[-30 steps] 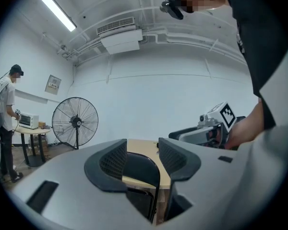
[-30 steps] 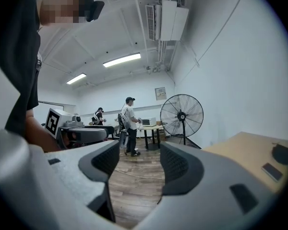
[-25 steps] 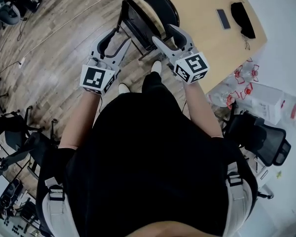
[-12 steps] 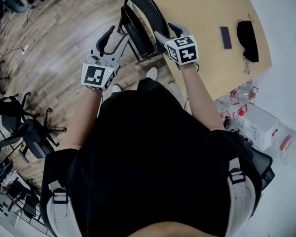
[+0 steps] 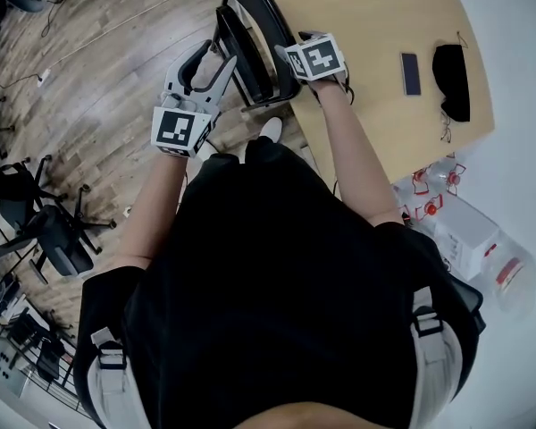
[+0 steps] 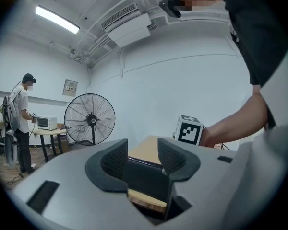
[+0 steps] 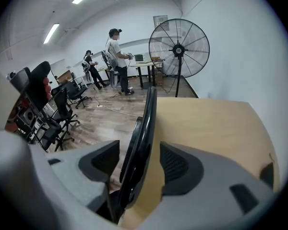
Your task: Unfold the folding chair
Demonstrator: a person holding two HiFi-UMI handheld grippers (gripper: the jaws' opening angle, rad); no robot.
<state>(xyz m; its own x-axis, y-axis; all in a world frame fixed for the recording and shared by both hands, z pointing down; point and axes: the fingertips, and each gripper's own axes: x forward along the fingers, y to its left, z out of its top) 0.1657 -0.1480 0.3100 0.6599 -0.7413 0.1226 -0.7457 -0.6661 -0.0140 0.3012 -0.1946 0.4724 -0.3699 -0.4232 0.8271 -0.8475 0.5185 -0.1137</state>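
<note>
One folding chair [image 5: 266, 34] in left tool [image 6: 142, 157]

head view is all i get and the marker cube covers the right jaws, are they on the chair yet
Observer: Not pressing. The right gripper straddles the thin back edge of the folding chair. Its jaws are apart, and tabletop shows beside the edge.
Operator: and the left
Observer: The left gripper is shut on a dark part of the chair, which fills the gap between its jaws.
Operator: anything past the table
Observer: A floor fan stands beyond the table.
</note>
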